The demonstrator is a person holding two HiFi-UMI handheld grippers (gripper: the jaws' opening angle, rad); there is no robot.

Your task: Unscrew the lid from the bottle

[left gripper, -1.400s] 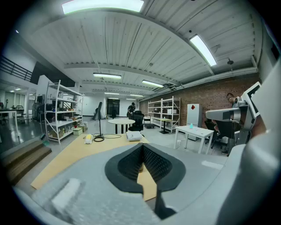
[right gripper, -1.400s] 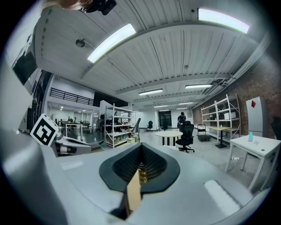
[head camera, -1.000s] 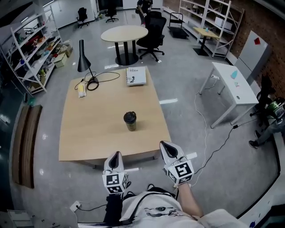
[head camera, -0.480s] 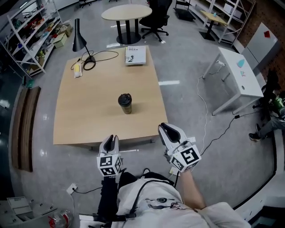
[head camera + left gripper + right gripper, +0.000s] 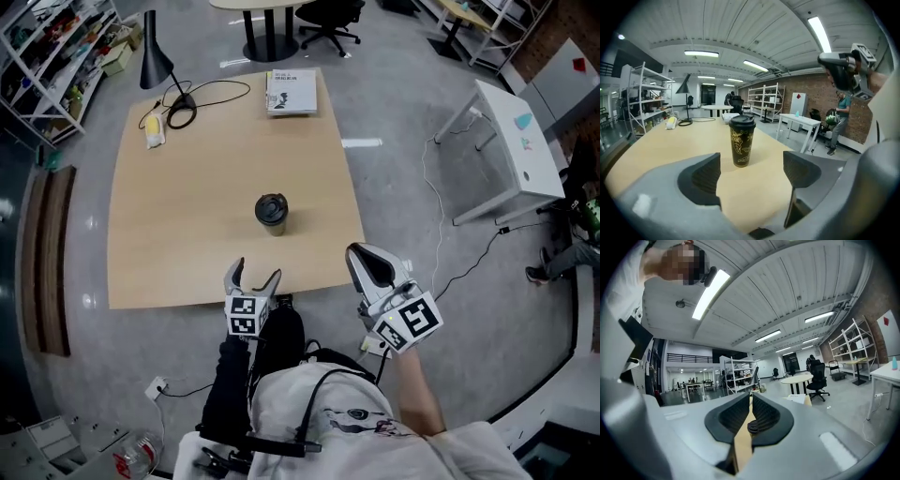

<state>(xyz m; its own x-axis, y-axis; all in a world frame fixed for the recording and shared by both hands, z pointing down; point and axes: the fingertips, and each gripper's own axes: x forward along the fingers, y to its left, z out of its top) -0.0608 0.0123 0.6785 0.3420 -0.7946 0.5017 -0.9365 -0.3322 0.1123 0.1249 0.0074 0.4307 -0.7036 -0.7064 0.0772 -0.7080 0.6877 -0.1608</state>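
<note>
L claw [image 5: 253,278] just opened wide, empty, R claw [image 5: 370,267] pressed shut; bottle [image 5: 272,214] unbraced mid-bench [image 5: 187,234], I cd knock it over

Wooden table [image 5: 187,234], light top.
Black desk lamp [image 5: 155,58] upright at far left corner.
Black cable [image 5: 178,116] coiled by lamp base, one loop running along far edge.
Yellow item [image 5: 152,131] flat near left edge, just beside coil; kind not determinable.
White booklet [image 5: 291,91] flat at far edge, toward right corner.
Off table: white desk [image 5: 521,141] to right, shelving [image 5: 52,37] and brown bench [image 5: 52,262] to left, round table [image 5: 270,37] and black office chair [image 5: 330,13] beyond far edge.
White cord [image 5: 441,225] on floor.
</note>
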